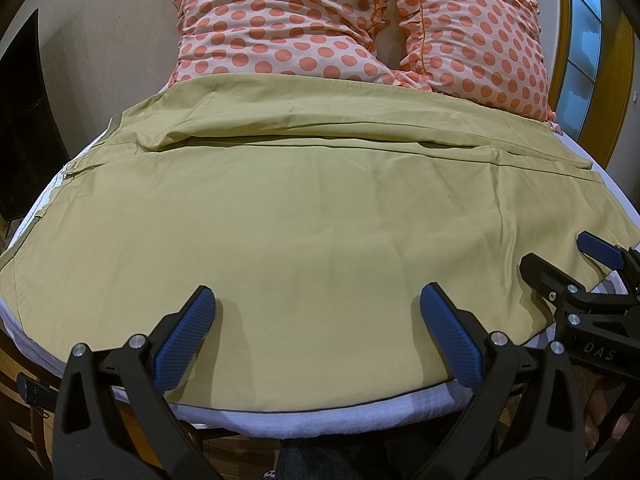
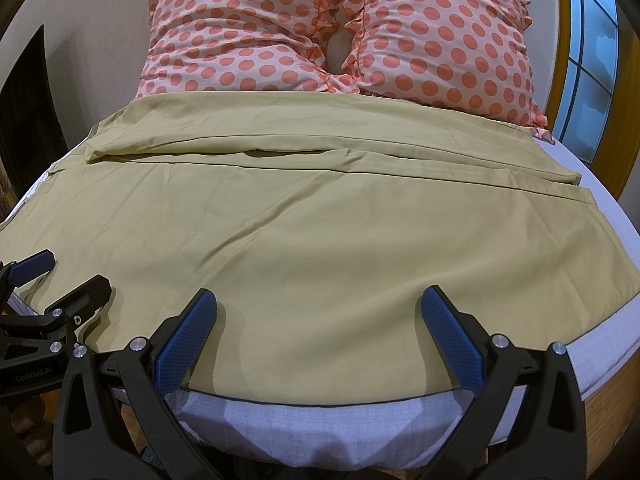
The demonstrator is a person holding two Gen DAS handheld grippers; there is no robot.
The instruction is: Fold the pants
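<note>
Olive-yellow pants (image 1: pixel 280 208) lie spread flat across the bed, both legs side by side running left to right; they also show in the right wrist view (image 2: pixel 320 232). My left gripper (image 1: pixel 318 308) is open and empty, hovering just over the near edge of the pants. My right gripper (image 2: pixel 318 310) is open and empty, over the near edge further right. The right gripper shows at the right of the left wrist view (image 1: pixel 560 260), and the left gripper at the left of the right wrist view (image 2: pixel 68 272).
Two polka-dot pillows (image 1: pixel 320 24) stand at the head of the bed behind the pants. The white mattress (image 2: pixel 320 420) edge lies just below the grippers. A window (image 2: pixel 592 52) is at the right, a dark opening (image 1: pixel 24 120) at the left.
</note>
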